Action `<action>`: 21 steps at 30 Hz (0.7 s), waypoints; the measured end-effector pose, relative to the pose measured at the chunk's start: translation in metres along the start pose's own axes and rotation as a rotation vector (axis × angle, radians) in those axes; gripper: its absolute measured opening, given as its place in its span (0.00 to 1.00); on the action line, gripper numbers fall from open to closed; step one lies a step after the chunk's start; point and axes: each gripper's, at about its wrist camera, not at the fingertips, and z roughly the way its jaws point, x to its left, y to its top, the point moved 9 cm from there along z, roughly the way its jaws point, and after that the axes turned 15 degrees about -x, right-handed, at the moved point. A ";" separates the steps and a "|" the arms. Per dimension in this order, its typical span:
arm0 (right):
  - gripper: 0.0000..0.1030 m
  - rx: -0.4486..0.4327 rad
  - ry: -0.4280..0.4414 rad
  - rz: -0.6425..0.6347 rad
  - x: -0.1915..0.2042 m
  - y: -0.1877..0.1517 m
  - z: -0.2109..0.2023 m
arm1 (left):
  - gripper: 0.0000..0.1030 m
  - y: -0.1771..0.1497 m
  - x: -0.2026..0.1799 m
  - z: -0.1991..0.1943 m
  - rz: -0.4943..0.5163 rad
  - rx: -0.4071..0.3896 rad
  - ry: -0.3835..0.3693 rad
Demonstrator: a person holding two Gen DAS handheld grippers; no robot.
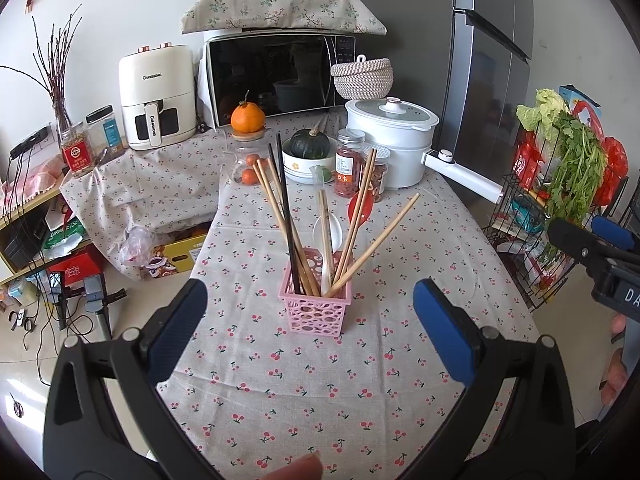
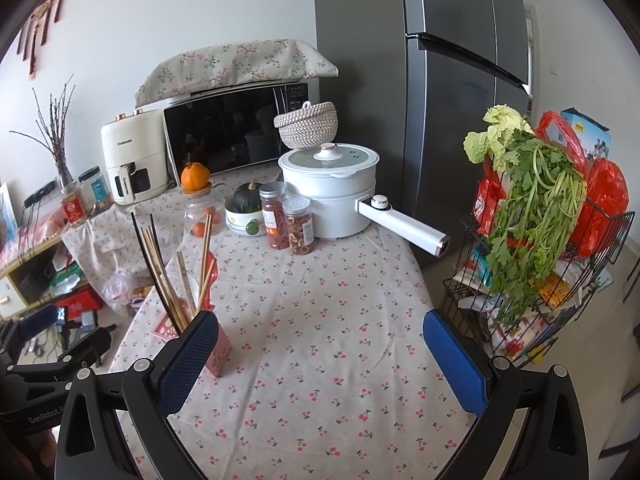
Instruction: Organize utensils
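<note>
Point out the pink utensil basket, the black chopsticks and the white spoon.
pink utensil basket (image 1: pixel 316 312), left wrist view, on its perforated front wall.
black chopsticks (image 1: pixel 283 184), left wrist view, on one upper shaft.
white spoon (image 1: pixel 338 232), left wrist view, on the bowl's right side.

A table under a cherry-print cloth (image 2: pixel 328 344). At its far end, a white electric pot (image 2: pixel 330 196) with a long handle, a woven basket (image 2: pixel 306 124) behind it, and two clear jars of dried food (image 2: pixel 286 224) just beside it. Nearby, a dark green squash in a white bowl (image 1: pixel 308 156). An orange (image 1: pixel 247 117) sits atop a glass jar. Against the wall, a microwave (image 1: pixel 276 76) under a floral cover, beside a white air fryer (image 1: pixel 156 98). A grey fridge (image 2: pixel 420 80) stands right; leafy greens (image 2: pixel 532 200) spill from a wire rack
</note>
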 end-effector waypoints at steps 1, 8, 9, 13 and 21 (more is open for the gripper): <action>1.00 0.000 0.000 0.000 0.000 0.000 0.000 | 0.99 0.000 0.000 0.000 0.001 -0.001 0.001; 1.00 -0.005 0.000 0.000 0.002 0.001 -0.003 | 0.99 0.000 0.000 0.000 0.002 0.000 0.003; 1.00 -0.006 0.001 0.001 0.002 0.001 -0.003 | 0.99 -0.001 0.000 0.000 0.002 0.000 0.003; 1.00 -0.005 -0.002 0.002 0.003 0.001 -0.003 | 0.99 -0.001 0.001 0.000 0.004 0.001 0.003; 1.00 -0.002 0.000 0.004 0.004 0.001 -0.004 | 0.99 -0.001 0.001 0.000 0.003 0.002 0.007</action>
